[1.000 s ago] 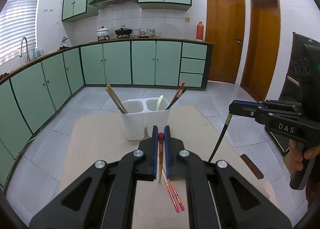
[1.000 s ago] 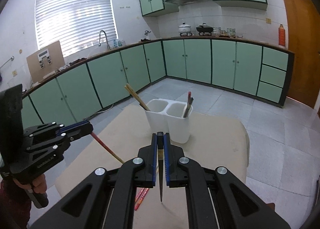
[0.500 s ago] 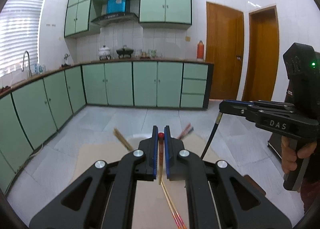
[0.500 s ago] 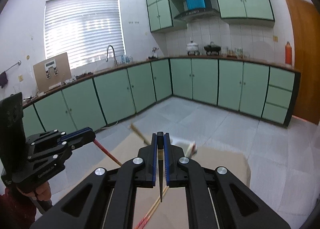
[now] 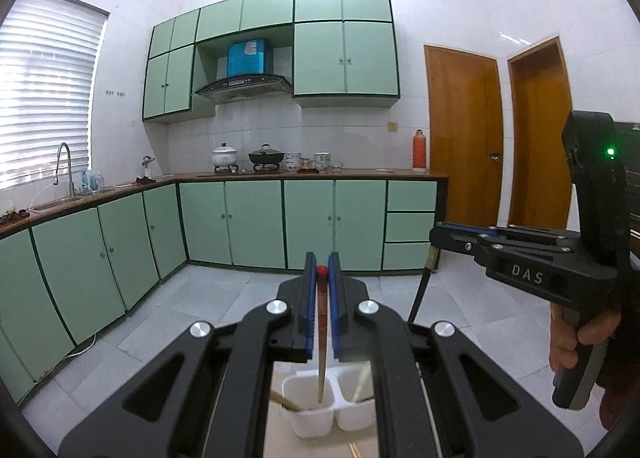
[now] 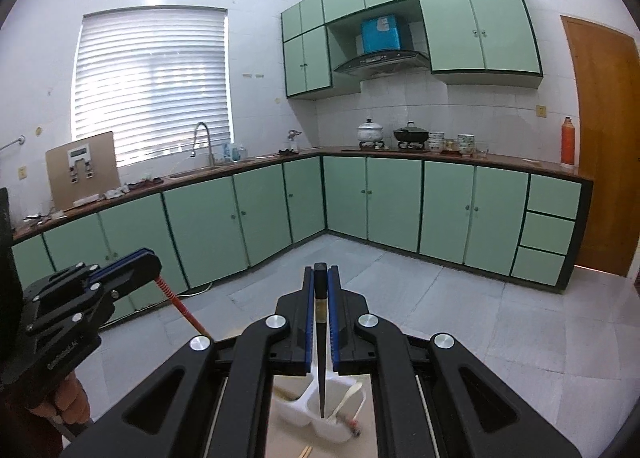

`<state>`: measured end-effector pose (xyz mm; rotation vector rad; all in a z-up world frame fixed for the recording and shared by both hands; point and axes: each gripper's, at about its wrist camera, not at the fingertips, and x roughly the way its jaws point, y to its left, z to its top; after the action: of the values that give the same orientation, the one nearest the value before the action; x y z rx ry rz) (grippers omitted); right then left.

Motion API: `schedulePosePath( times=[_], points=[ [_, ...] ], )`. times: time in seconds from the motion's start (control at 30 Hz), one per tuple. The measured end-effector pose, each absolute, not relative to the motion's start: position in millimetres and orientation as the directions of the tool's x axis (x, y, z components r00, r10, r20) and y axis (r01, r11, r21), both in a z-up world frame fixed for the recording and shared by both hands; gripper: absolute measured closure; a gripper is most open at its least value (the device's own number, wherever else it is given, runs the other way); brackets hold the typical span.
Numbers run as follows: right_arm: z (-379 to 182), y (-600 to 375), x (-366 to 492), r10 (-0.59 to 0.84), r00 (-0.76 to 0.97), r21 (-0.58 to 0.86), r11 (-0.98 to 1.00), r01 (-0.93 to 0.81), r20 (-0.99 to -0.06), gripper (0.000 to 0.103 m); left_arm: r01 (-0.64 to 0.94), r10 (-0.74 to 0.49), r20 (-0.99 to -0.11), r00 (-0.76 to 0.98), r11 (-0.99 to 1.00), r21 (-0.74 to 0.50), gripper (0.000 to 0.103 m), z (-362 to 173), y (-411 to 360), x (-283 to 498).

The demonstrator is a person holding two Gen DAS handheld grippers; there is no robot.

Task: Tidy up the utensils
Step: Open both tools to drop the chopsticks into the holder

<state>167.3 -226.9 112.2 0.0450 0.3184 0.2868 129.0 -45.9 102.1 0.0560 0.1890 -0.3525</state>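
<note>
My left gripper (image 5: pixel 322 278) is pinching a red-tipped wooden chopstick (image 5: pixel 321 342); my right gripper (image 6: pixel 320 278) is pinching a black tapered chopstick (image 6: pixel 320 358). Both sticks hang tip-down. The white two-compartment plastic holder (image 5: pixel 316 410) sits at 6 o'clock, well below both tips. Risk: each thin stick is clamped near its top, so it can pivot, miss its compartment, hit the rim or tip the light holder.

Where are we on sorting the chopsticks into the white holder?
Done: the white two-compartment plastic holder already holds wooden chopsticks and a pale spoon. In hand: the left gripper clamps a red-tipped chopstick; the right gripper clamps a black chopstick, both above the holder. Left: dropping both in, plus sticks on the table.
</note>
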Motion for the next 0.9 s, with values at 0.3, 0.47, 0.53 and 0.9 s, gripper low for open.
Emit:
schedulePosePath(
  times=[0.3,0.47,0.53,0.9],
  points=[
    [55.5,-226.8,214.2,0.273,0.894,0.139,0.961,-0.238,-0.354,0.097,0.322,-0.305,-0.317,0.898,0.947,-0.001,0.098,43.3,-55.5,193.4],
    [30.5,-223.4,217.1,0.282,0.872,0.144,0.959,-0.245,-0.399,0.097,0.306,-0.286,-0.380,0.880,0.952,-0.008,0.098,13.0,-50.4,210.7],
    [21.6,-222.5,217.0,0.285,0.859,0.147,0.958,-0.245,-0.425,0.097,0.298,-0.278,-0.406,0.871,0.954,-0.014,0.097,4.2,-47.5,215.7],
    [17.1,-236.7,181.6,0.230,0.878,0.152,0.972,-0.182,-0.420,0.066,0.263,-0.243,-0.393,0.887,0.965,-0.003,0.055,0.8,-24.6,185.6]
  ],
)
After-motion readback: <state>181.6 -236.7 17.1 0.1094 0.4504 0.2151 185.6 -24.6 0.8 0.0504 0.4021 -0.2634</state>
